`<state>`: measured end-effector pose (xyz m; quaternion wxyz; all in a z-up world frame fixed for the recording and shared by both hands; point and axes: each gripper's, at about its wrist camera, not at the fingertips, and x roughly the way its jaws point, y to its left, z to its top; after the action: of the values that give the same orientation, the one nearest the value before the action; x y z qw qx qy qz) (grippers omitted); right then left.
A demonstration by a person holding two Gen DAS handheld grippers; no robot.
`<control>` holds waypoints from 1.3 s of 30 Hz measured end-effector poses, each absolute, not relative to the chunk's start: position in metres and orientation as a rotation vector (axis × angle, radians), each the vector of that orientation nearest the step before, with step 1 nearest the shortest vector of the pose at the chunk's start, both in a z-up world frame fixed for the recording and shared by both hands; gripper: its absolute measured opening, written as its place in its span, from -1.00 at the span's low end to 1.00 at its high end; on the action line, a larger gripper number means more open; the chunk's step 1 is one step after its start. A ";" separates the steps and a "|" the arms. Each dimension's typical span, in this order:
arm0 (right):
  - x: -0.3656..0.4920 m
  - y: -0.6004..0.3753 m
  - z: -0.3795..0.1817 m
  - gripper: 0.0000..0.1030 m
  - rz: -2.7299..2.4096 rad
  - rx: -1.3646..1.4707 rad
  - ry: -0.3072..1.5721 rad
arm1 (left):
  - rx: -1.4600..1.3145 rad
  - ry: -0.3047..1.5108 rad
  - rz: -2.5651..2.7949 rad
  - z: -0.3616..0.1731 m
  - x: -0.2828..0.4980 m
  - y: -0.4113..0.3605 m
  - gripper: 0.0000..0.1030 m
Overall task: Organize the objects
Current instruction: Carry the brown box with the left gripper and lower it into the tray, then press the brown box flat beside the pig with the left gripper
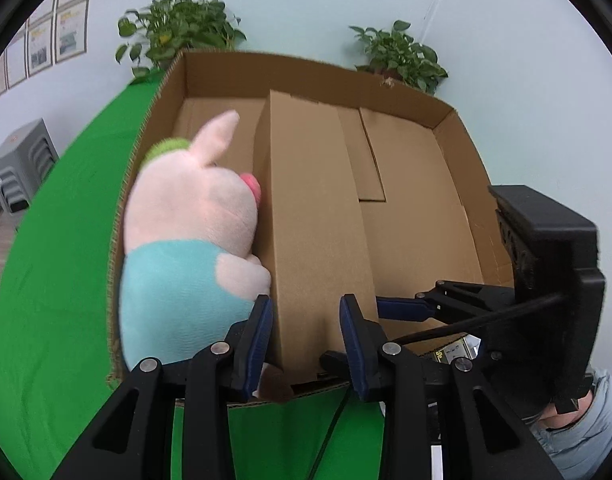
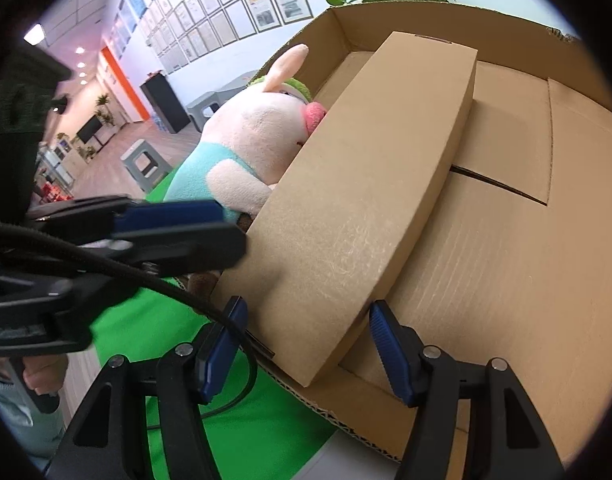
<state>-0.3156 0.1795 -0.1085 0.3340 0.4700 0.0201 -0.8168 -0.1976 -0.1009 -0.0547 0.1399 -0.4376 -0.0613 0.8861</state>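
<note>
Closest to the lens: black right gripper [image 2: 310, 320] with blue pads, closed part-way onto the near end of a long, slim, plain brown cardboard box [image 2: 366, 200], pads apparently pressed to both flanks, most likely to steer that end into place. Just beside it on the left, black left gripper [image 1: 306, 312], jaws drawn nearly together at the same near end; cannot tell whether pinching the box or only steadying it, with the contact hidden behind the pads. Probably 2 grippers on 1 box on account of its length, to stop it swinging. Lying inside a big, open, shallow corrugated cardboard carton [image 1: 306, 64], slanted rather than flat, left long edge propped against a pink plush pig in a turquoise shirt [image 1: 185, 216]. Pig packed tight between box and the carton's left wall, snout touching the box, so likely tucked there to leave the right half of the carton floor free. Under the carton, a bright green cloth [image 1: 57, 240] as work surface. Beyond the far wall of the carton, 2 leafy potted plants [image 1: 177, 28] against a pale wall. Farthest off, rows of framed printed sheets [image 2: 233, 8].
</note>
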 end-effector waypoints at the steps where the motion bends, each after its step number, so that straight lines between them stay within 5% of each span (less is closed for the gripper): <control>1: -0.317 0.173 -0.110 0.22 -2.137 1.235 0.054 | -1.248 -0.170 2.578 -0.051 -0.195 -0.103 -0.23; 5: -0.313 0.167 -0.106 0.22 -2.183 1.222 0.110 | -1.158 -0.174 2.647 -0.034 -0.180 -0.112 0.19; 13: -0.318 0.171 -0.093 0.52 -2.319 1.101 0.128 | -1.060 -0.142 2.714 -0.015 -0.166 -0.126 0.25; 19: -0.363 0.197 -0.101 0.52 -2.266 1.212 -0.122 | -1.057 -0.163 2.752 -0.015 -0.160 -0.139 0.26; 25: -0.377 0.169 -0.112 0.56 -2.212 1.274 -0.176 | -1.068 -0.198 2.754 -0.022 -0.159 -0.152 0.26; 39: -0.366 0.155 -0.111 0.44 -2.294 1.357 0.033 | -1.088 -0.256 2.703 -0.041 -0.176 -0.158 0.26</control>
<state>-0.3660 0.1549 -0.1111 0.2360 0.4947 0.0121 -0.8363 -0.1762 -0.1582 -0.0413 0.1083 -0.3697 -0.0871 0.9187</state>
